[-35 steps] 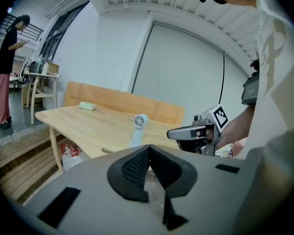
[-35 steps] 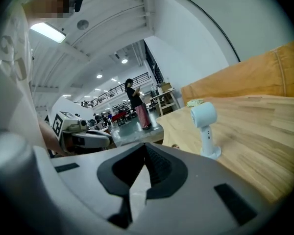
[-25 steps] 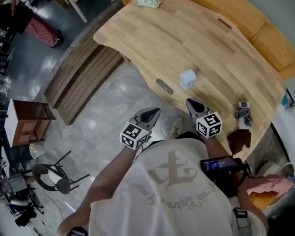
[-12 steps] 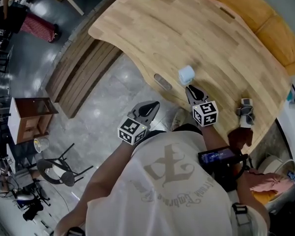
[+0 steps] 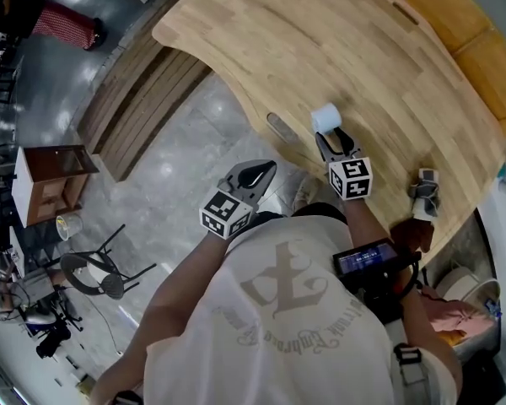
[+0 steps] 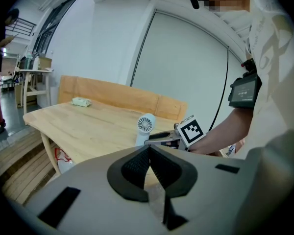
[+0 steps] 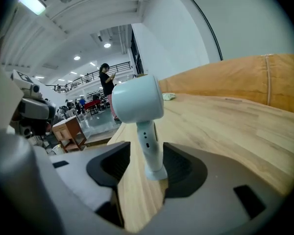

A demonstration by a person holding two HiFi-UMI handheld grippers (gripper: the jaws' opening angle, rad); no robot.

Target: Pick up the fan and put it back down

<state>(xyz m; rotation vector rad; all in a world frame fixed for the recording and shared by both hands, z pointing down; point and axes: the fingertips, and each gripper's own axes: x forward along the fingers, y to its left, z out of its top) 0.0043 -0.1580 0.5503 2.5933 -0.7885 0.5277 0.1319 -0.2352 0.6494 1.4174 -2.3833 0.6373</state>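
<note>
A small white fan stands upright on the wooden table, close to its near curved edge. My right gripper reaches it from the near side. Its jaws are opening, with the fan's handle between them and a gap on each side, so the pads do not press on it. The round fan head rises above the right gripper. My left gripper is shut and hangs off the table over the floor. In the left gripper view, the left gripper points at the fan.
A grey and black object lies on the table to the right of the fan. A green packet sits at the table's far end. A wooden bench backs the table. On the floor to the left are wooden planks, a small cabinet and a chair.
My right gripper has moved forward and down to the fan, and its jaws went from shut to wide either side of the handle. The left gripper has stayed nearly in place.
</note>
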